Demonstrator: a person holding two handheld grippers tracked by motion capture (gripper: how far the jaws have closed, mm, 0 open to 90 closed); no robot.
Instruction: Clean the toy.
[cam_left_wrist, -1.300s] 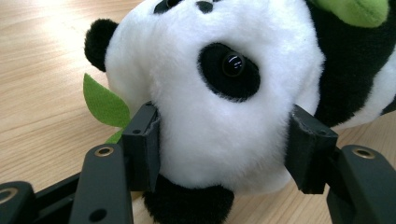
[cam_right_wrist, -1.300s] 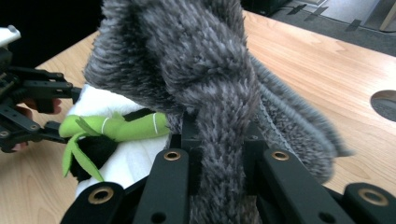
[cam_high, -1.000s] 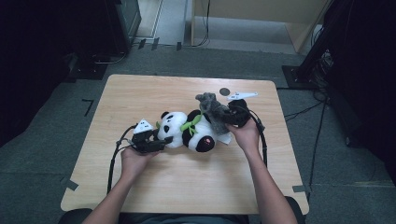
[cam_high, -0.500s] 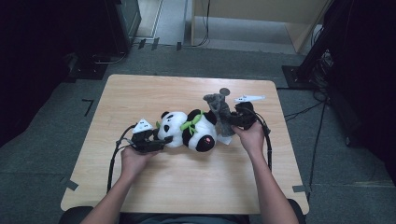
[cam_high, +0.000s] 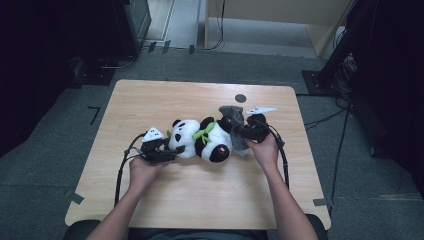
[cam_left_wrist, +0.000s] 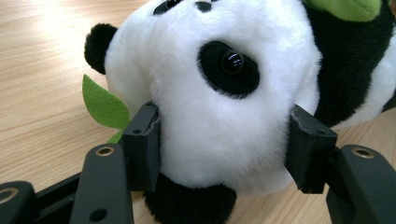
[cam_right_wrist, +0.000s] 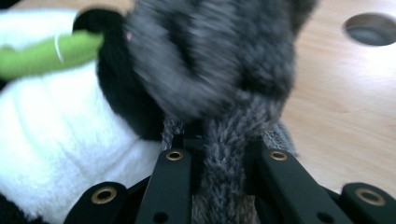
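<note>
A black-and-white panda plush (cam_high: 202, 142) lies on its side in the middle of the wooden table (cam_high: 165, 100), with a green scarf (cam_high: 204, 132) at its neck. My left gripper (cam_high: 169, 150) is shut on the panda's head (cam_left_wrist: 219, 107), and both pads (cam_left_wrist: 145, 144) press into the white fur. A green leaf (cam_left_wrist: 103, 105) sticks out beside the left pad. My right gripper (cam_high: 245, 132) is shut on a thin furry part of a grey plush toy (cam_high: 231, 117). The grey plush toy (cam_right_wrist: 219, 60) rests against the panda's back, with my right gripper (cam_right_wrist: 219, 161) below it.
A round hole (cam_high: 240, 98) is cut in the table behind the toys, also seen as a hole (cam_right_wrist: 371, 28) at the upper right. Cables trail from both grippers toward the table's near edge. Dark equipment stands on the floor around the table.
My right gripper has sunk toward the table with the grey plush, which now lies lower against the panda. The left gripper and the panda have stayed put.
</note>
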